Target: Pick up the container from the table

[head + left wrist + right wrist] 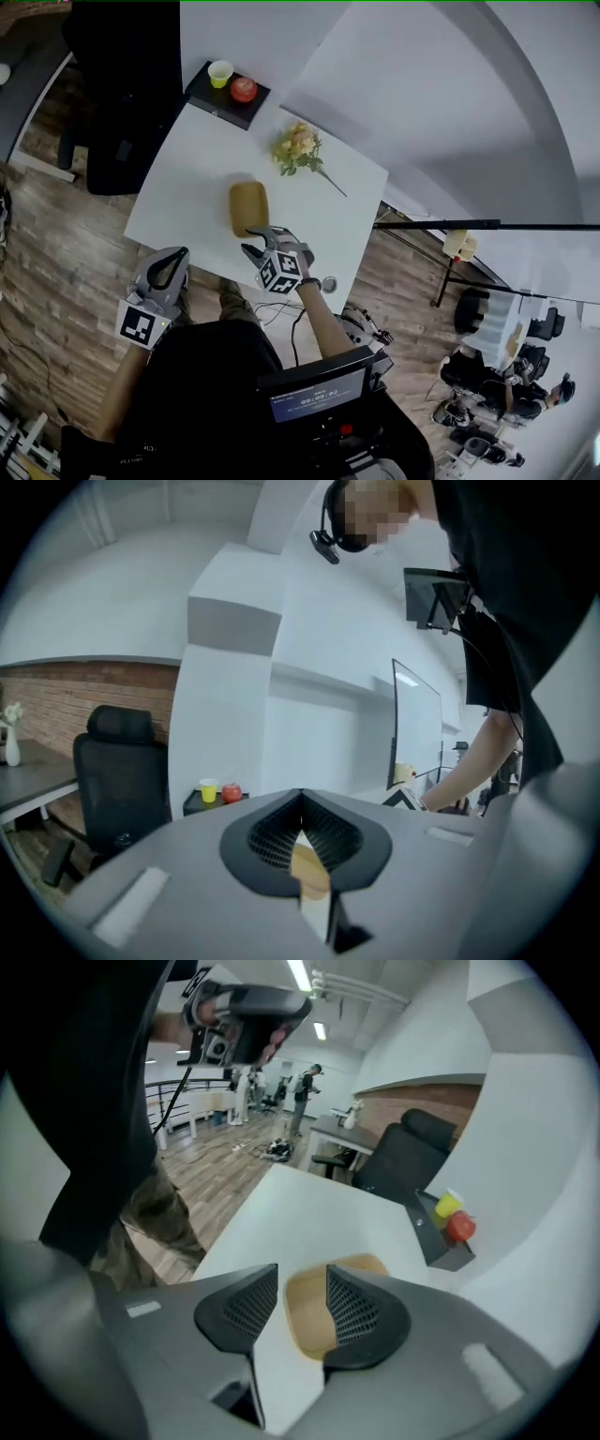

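Note:
A tan, rounded, open-topped container (247, 206) lies near the front edge of the white table (187, 187). My right gripper (265, 243) hovers at the container's near end, tilted downward. In the right gripper view its jaws (302, 1302) stand open, with the container's (314, 1316) near rim showing in the gap between them; the pads do not press on it. My left gripper (171, 260) is off the table's front left edge, shut and empty. In the left gripper view (302, 834) a sliver of the container (309, 869) shows beyond the shut tips.
A bunch of flowers (300, 148) lies behind the container. A black tray (225, 103) at the far corner holds a yellow cup (220, 73) and a red apple (244, 89). A black chair (122, 94) stands at the left. Wooden floor surrounds the table.

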A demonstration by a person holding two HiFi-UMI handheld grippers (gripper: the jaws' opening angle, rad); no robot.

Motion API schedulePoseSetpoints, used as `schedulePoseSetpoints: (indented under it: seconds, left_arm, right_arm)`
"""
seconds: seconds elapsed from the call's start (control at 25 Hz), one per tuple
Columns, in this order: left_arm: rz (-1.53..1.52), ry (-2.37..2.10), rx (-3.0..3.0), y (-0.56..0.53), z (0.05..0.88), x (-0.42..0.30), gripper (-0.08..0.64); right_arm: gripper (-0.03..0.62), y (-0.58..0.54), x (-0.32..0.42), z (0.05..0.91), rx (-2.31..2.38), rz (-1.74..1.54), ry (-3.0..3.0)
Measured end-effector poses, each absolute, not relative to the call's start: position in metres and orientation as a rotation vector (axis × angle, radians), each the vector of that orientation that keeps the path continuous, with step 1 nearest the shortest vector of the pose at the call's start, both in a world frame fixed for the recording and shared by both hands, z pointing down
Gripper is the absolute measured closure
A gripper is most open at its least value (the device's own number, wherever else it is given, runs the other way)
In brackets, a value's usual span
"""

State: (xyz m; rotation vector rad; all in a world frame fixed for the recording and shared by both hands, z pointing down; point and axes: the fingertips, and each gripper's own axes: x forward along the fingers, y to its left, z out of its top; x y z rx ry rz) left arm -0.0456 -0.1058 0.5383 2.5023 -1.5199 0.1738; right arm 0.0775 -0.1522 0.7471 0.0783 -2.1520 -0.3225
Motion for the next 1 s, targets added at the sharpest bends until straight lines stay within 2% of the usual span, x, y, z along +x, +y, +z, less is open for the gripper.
schedulePoseSetpoints:
  seconds: [0.2, 0.4, 0.64, 0.76, 1.0]
  left_arm:
    - [0.13, -1.705, 2.369, -0.115, 0.546, -0.052, 0.558]
    - [0.12, -1.782, 2.327, -0.119, 0.539, -0.05, 0.558]
    - [0.121, -1.793, 2.338, -0.117, 0.536, -0.056, 0.558]
    - [0.127, -1.787, 2.369, -0.115, 0.532, -0.062, 0.558]
    - [0.104, -1.774, 2.399, -0.108, 0.527, -0.076, 0.558]
  right_arm:
    - [0.414, -0.153, 0.09, 0.802, -0.175, -0.378, -2.028]
    - [0.425, -0.154, 0.092, 0.832, -0.236, -0.363, -1.982]
    - [0.472, -0.154, 0.084, 0.847, -0.213, -0.338, -1.943]
    - [0.563, -0.161, 0.082, 0.85, -0.158, -0.357, -1.895]
    - [0.574, -0.158, 0.066, 0.834, -0.022, -0.237, -1.968]
